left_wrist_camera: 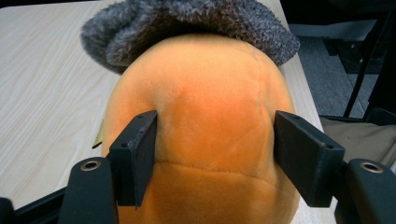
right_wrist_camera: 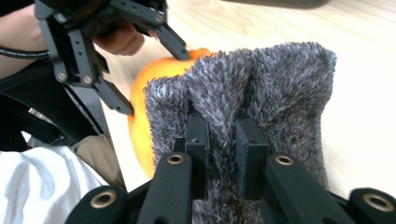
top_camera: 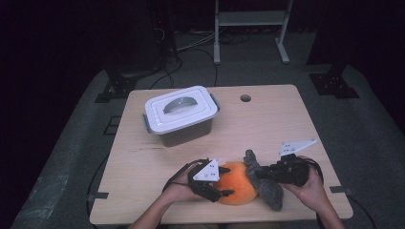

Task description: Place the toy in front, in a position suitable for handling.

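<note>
An orange plush toy lies near the table's front edge, with a grey fuzzy piece draped over its right end. My left gripper comes in from the left, and in the left gripper view both pads press into the orange plush on either side, the grey fuzz beyond it. My right gripper reaches in from the right. In the right gripper view its jaws pinch a fold of the grey fuzz, with the orange plush and the left gripper behind.
A lidded white-and-grey storage box stands at the back left of the wooden table. A small round hole sits near the table's far edge. Dark floor, cables and a white frame lie beyond.
</note>
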`<state>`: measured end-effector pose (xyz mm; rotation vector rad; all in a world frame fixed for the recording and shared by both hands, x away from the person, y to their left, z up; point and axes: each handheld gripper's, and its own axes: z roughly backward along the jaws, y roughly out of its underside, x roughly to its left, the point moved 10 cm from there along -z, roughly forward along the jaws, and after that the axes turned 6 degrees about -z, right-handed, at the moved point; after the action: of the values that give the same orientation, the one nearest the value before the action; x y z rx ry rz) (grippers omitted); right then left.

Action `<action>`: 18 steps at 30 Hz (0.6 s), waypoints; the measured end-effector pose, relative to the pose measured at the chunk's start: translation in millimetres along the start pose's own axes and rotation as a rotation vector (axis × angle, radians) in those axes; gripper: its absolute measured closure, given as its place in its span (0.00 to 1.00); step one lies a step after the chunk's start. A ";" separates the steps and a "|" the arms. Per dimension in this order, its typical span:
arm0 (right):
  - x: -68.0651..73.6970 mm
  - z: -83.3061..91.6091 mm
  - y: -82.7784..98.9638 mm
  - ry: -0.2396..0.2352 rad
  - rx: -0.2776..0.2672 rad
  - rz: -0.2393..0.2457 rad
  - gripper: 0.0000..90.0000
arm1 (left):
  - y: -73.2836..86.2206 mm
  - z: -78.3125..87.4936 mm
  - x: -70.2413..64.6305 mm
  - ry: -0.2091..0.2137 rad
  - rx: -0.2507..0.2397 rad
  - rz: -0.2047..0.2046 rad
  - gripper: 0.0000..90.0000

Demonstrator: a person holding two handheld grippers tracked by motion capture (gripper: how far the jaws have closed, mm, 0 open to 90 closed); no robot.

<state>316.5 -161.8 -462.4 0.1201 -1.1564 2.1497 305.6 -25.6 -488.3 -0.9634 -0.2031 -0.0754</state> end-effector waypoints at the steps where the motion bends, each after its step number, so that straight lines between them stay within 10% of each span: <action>1: -0.3 -2.3 0.7 0.001 0.005 0.002 0.86 | 0.4 0.1 0.1 -0.001 -0.004 0.003 0.36; 13: -14.8 3.8 6.3 0.006 -0.021 -0.051 0.86 | 0.6 -0.8 0.2 -0.006 -0.019 0.014 0.35; 18: -14.2 -1.8 7.7 -0.005 -0.002 -0.064 0.86 | -2.7 -0.1 5.2 -0.103 -0.008 -0.056 0.49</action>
<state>323.0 -170.7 -474.3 0.1592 -1.1427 2.0927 310.3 -27.2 -485.0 -0.9709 -0.3248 -0.0784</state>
